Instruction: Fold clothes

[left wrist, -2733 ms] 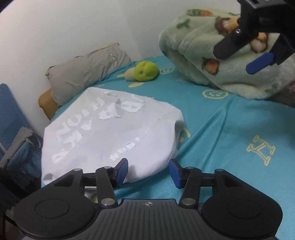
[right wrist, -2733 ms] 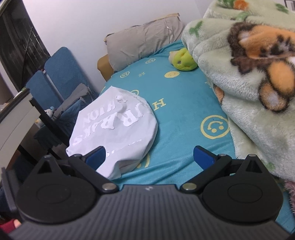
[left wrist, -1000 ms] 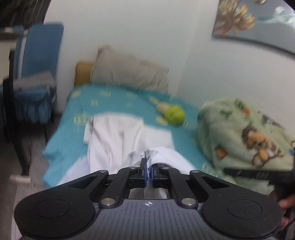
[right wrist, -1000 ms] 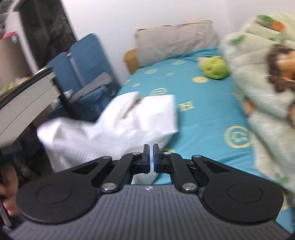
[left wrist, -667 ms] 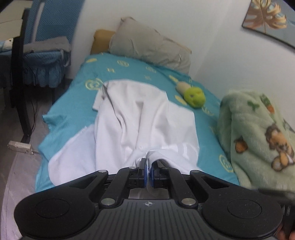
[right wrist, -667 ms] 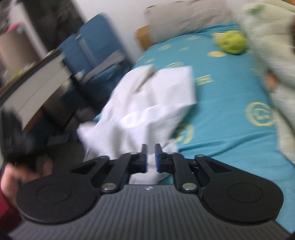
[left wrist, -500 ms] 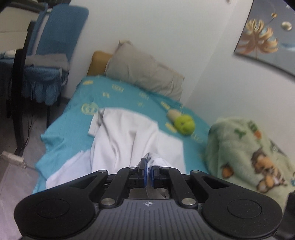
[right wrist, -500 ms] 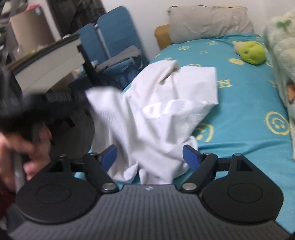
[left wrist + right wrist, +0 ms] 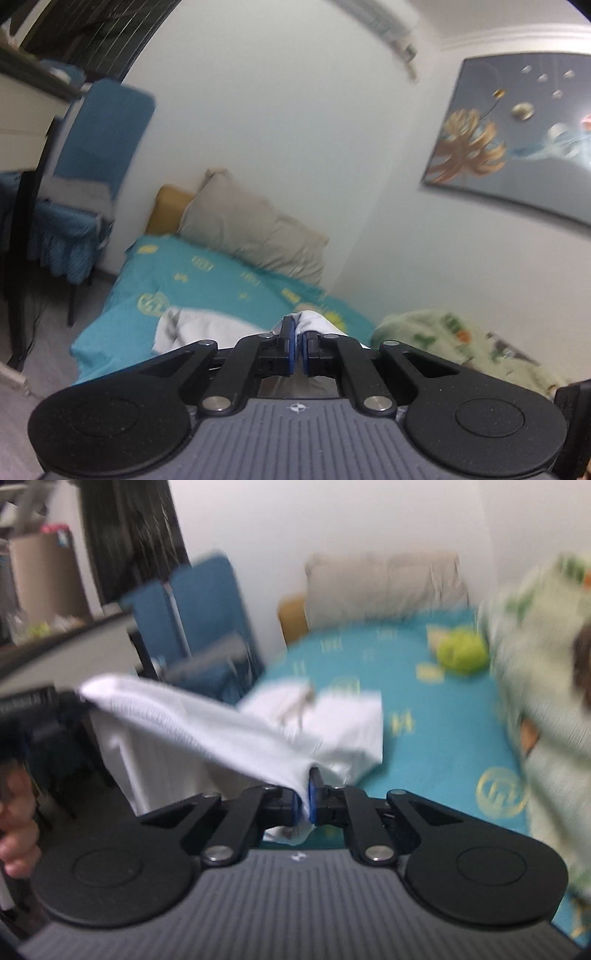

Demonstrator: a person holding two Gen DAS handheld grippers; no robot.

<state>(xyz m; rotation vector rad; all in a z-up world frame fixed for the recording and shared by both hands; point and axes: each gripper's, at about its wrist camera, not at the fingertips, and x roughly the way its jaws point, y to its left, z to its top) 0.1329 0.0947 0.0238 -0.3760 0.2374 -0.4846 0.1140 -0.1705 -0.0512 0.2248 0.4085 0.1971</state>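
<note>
A white garment (image 9: 207, 731) is stretched in the air between both grippers, its far part lying on the teal bed (image 9: 443, 716). My right gripper (image 9: 303, 797) is shut on one edge of it. My left gripper (image 9: 296, 345) is shut on another edge, a white bunch (image 9: 317, 325) showing past the fingertips; that gripper also shows at the left of the right wrist view (image 9: 33, 705). In the left wrist view more of the garment (image 9: 192, 328) lies on the bed (image 9: 207, 280).
A grey pillow (image 9: 255, 232) lies at the bed's head. A green plush toy (image 9: 461, 653) and a fleece blanket (image 9: 546, 701) lie on the right side. Blue chairs (image 9: 199, 605) and a desk (image 9: 55, 646) stand left of the bed. The view is blurred.
The right gripper, open half a second ago, has shut on the garment's edge. The left gripper has lifted and tilted up, and the cloth is now pulled taut between the two.
</note>
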